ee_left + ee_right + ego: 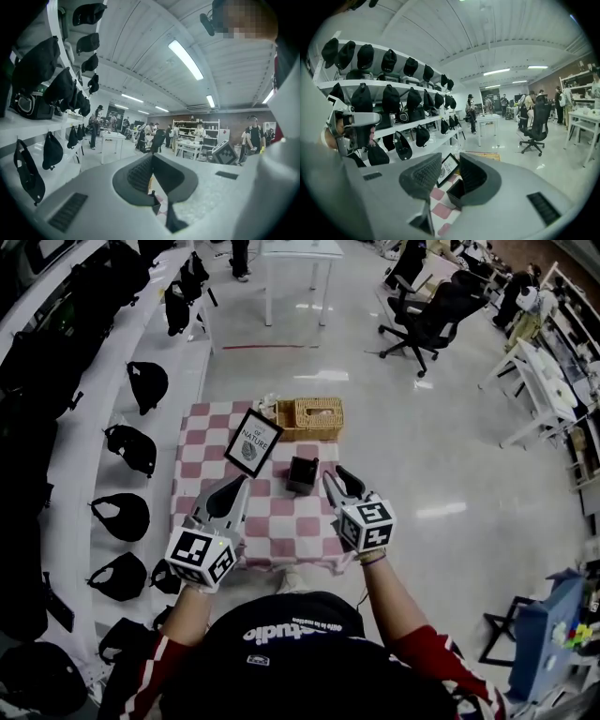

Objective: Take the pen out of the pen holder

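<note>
Pink-checked cloth covers the table (pixel 309 526); the black pen holder (pixel 302 474) stands mid-table, with open floor (pixel 422 456) to the right. Left tongs (pixel 244 482) are pressed together; right tongs (pixel 339 476) are spread and empty.

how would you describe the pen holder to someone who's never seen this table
Find the small table with the pink-and-white checked cloth, beside the white shelves of black caps. At its far edge stand a wicker basket and a leaning framed picture; the pen holder sits just in front of them. It is the only small, black, square, open-topped box there.
</note>
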